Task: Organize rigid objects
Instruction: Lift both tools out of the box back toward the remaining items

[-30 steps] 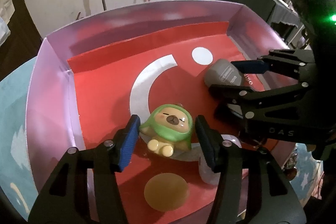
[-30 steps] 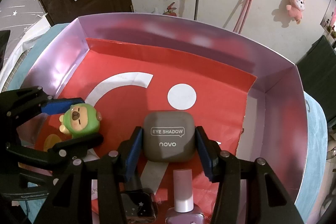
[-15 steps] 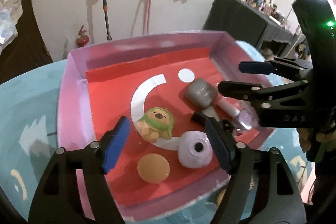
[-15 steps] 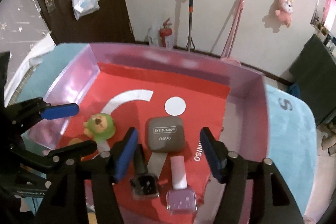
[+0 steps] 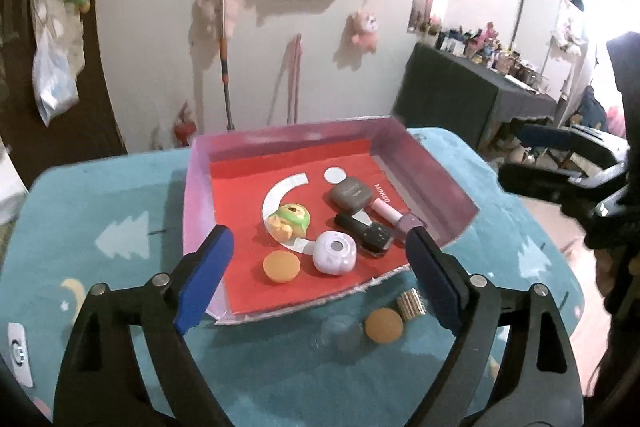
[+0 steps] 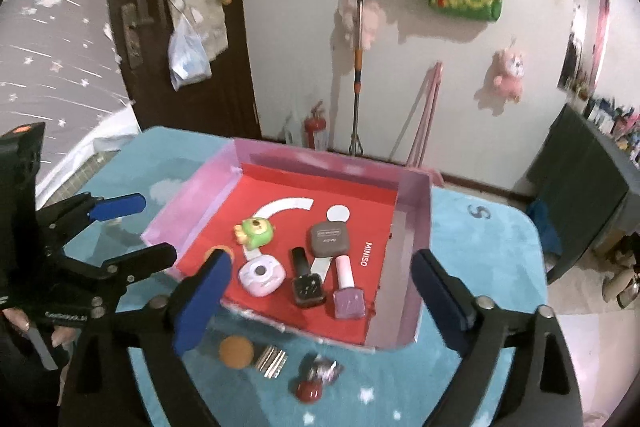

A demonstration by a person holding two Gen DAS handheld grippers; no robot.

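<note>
A pink box with a red floor (image 5: 240,211) (image 6: 416,227) sits on the teal table. Inside lie a green-hooded bear figure (image 5: 290,221) (image 6: 254,233), a grey eye shadow case (image 5: 350,194) (image 6: 330,237), a black polish bottle (image 5: 366,231) (image 6: 306,279), a pink polish bottle (image 5: 394,219) (image 6: 348,291), a lilac round case (image 5: 335,251) (image 6: 262,275) and an orange disc (image 5: 281,266). My left gripper (image 5: 320,281) is open and empty, above the box's near edge. My right gripper (image 6: 320,303) is open and empty, likewise drawn back.
On the table in front of the box lie an orange disc (image 5: 384,325) (image 6: 236,351), a ridged gold piece (image 5: 411,303) (image 6: 272,361), a clear cap (image 5: 338,333) and a red-capped item (image 6: 316,379). A dark counter (image 5: 460,95) stands at the right.
Both grippers have let go, opened wide and pulled up and back out of the box. The bear figure and the eye shadow case now lie free on the red floor.
</note>
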